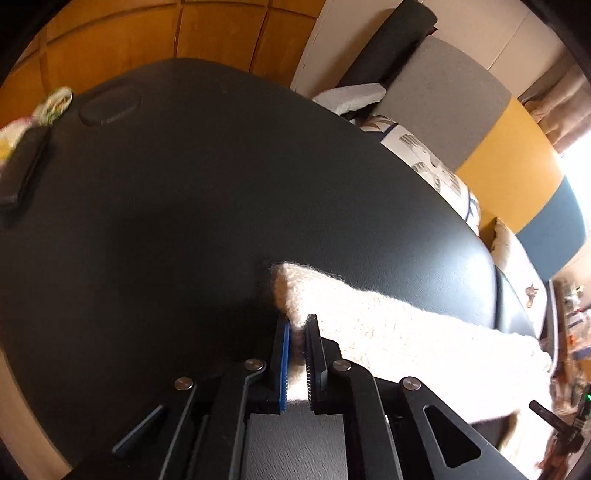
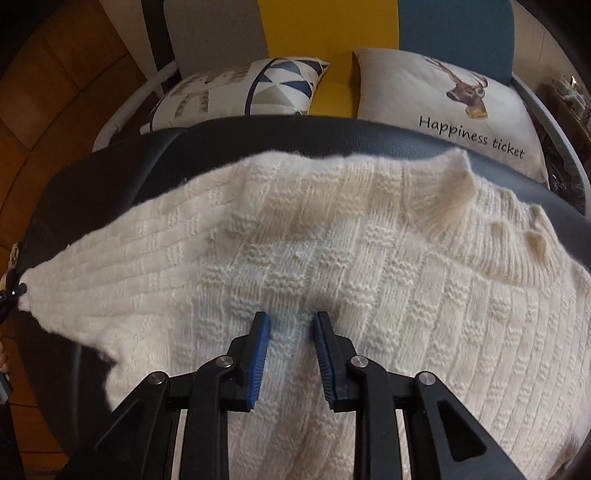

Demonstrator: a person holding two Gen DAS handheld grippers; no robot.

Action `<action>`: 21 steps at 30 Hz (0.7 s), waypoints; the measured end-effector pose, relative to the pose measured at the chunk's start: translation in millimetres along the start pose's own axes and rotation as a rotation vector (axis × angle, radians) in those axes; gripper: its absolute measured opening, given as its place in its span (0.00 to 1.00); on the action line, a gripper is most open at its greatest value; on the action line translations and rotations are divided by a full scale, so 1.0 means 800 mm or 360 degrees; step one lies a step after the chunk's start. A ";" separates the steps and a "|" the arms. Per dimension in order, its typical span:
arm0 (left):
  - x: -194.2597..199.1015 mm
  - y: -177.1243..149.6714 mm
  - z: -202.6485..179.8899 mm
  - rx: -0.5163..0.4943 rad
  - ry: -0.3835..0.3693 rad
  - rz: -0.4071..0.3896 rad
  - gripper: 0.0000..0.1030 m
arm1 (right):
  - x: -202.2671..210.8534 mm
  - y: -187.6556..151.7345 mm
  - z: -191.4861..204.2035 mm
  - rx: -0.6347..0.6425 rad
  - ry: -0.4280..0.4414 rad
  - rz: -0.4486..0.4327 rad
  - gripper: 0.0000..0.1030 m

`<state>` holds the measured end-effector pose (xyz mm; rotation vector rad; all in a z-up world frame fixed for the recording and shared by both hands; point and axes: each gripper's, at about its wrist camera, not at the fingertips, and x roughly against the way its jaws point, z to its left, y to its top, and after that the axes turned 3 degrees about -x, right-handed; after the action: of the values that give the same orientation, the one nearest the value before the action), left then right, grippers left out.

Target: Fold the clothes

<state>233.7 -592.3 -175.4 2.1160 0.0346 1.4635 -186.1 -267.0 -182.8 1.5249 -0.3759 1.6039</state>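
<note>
Found the left gripper (image 1: 297, 321) clamped tight on the narrow end of a cream knit sweater (image 1: 406, 339), with wool filling the slim gap between the pads. Saw the knit running off to the right from there as a long band over the black table (image 1: 184, 184). Noted wide bare tabletop ahead and to the left of that gripper, right out to the rounded far edge. Spotted only a shallow round recess (image 1: 110, 105) near that edge, and a dark flat object (image 1: 22, 173) at the far left rim with a blurred, colourful bit of something just behind it. Could not tell what either was. Saw wooden floor (image 1: 110, 37) beyond the rim.

Found the right gripper (image 2: 291, 317) closed on a raised fold in the broad middle of the sweater, pads pressing into the wool from both sides, though standing further apart than the left pair. Saw the sweater spread over most of the table on that side, its far hem lying just short of the padded table edge and its left tip pulled out to a point. Saw little bare table there, only a dark strip along the far edge and a patch at the left.

Noted two cushions just past that edge, a geometric-patterned cushion (image 2: 251, 88) and a deer-print cushion (image 2: 443, 96), propped against a seat back (image 2: 214, 29) in grey, yellow and blue panels.
</note>
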 end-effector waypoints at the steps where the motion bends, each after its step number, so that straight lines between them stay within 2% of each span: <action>1: -0.001 0.002 -0.003 -0.0007 0.0022 -0.0009 0.07 | -0.003 0.006 0.005 -0.0012 0.0002 -0.0003 0.24; 6: 0.009 0.004 0.018 0.0042 0.0097 -0.0061 0.07 | -0.015 0.029 0.028 -0.0037 0.0016 -0.0024 0.24; 9: 0.009 0.022 0.031 0.0053 0.0153 -0.0066 0.07 | -0.006 0.043 0.034 -0.0045 0.0168 0.0027 0.24; 10: 0.008 0.029 0.033 0.0049 0.0171 -0.0068 0.07 | 0.004 0.050 0.033 -0.0061 0.0224 -0.0031 0.24; 12: 0.005 0.035 0.035 0.0032 0.0174 -0.0053 0.07 | 0.013 0.067 0.040 0.0005 0.0242 -0.0105 0.24; 15: 0.009 0.036 0.037 -0.0011 0.0200 -0.0059 0.08 | -0.009 0.092 0.049 0.0056 0.0100 -0.0114 0.24; 18: 0.014 0.034 0.045 0.0028 0.0228 -0.0080 0.08 | -0.036 0.115 0.055 0.0076 -0.0055 -0.0121 0.24; 21: 0.003 0.041 0.042 0.0025 0.0305 -0.0103 0.08 | -0.048 0.124 0.056 0.0044 -0.0090 -0.0181 0.24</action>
<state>254.4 -633.6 -166.5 1.9613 0.1850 1.6268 -234.9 -371.0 -175.5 1.5869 -0.2938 1.4855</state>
